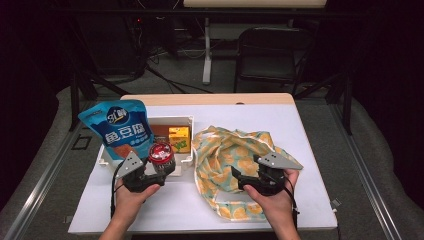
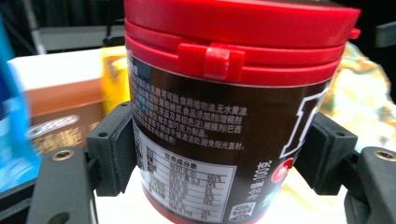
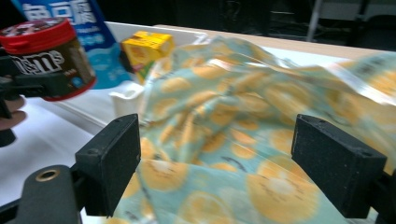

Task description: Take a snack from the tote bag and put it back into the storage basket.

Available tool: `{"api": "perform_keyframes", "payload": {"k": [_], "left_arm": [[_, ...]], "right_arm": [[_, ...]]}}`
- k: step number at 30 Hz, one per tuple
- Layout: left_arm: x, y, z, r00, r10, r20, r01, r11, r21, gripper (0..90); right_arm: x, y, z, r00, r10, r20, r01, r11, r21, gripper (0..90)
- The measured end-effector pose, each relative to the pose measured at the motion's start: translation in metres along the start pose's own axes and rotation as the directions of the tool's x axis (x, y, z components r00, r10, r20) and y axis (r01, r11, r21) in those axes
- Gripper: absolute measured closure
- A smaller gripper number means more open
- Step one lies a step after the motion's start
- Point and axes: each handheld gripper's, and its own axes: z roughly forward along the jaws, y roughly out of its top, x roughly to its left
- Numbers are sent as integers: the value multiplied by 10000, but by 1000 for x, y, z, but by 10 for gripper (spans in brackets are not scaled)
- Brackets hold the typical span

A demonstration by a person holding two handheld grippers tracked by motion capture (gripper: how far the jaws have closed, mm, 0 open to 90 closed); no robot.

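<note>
Already the left gripper (image 1: pixel 161 167) is clamped on the red-lidded candy jar (image 1: pixel 161 153), its pads pressing the jar's sides; the jar stands upright, its long axis vertical, held at the near edge of the white tray (image 1: pixel 190 122). To its right the right gripper (image 1: pixel 239 180) rests wide open over the orange-print cloth bag (image 1: pixel 225 150), nothing pinched between its jaws. So the bag lies rightward from the jar, and the left hand carries. Farther back, the blue snack pouch (image 1: pixel 120 125) and yellow box (image 1: pixel 179 137) sit in the tray.
</note>
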Motion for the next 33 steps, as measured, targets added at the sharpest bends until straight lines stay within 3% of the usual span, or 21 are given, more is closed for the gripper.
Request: {"api": "perform_keyframes", "payload": {"k": [9,18,22,23,25,31,33], "left_arm": [[15,-13,25,9996,-143,-258,166,9956,923,250],[23,-19,40,9970,-124,-763,251,9855,1676,251],[25,-18,46,9964,-73,-841,254,9760,2161,251],[25,-18,47,9963,-57,-861,235,9779,2078,251],[26,-18,50,9963,-107,-848,308,9703,2397,251],[25,-17,56,9960,-52,-892,305,9581,2847,251],[25,-17,58,9965,5,-838,260,9487,3151,250]], "right_arm": [[-20,-16,-5,9984,265,506,-280,9992,293,166],[-20,-20,-3,9983,247,524,-267,9989,383,170],[-20,-21,-2,9983,255,520,-276,9988,396,173],[-20,-21,-1,9984,230,511,-252,9987,432,174],[-20,-21,-1,9984,225,515,-249,9986,465,175],[-19,-22,1,9984,128,548,-157,9985,519,180],[-19,-23,1,9985,121,542,-151,9984,550,185]]}}
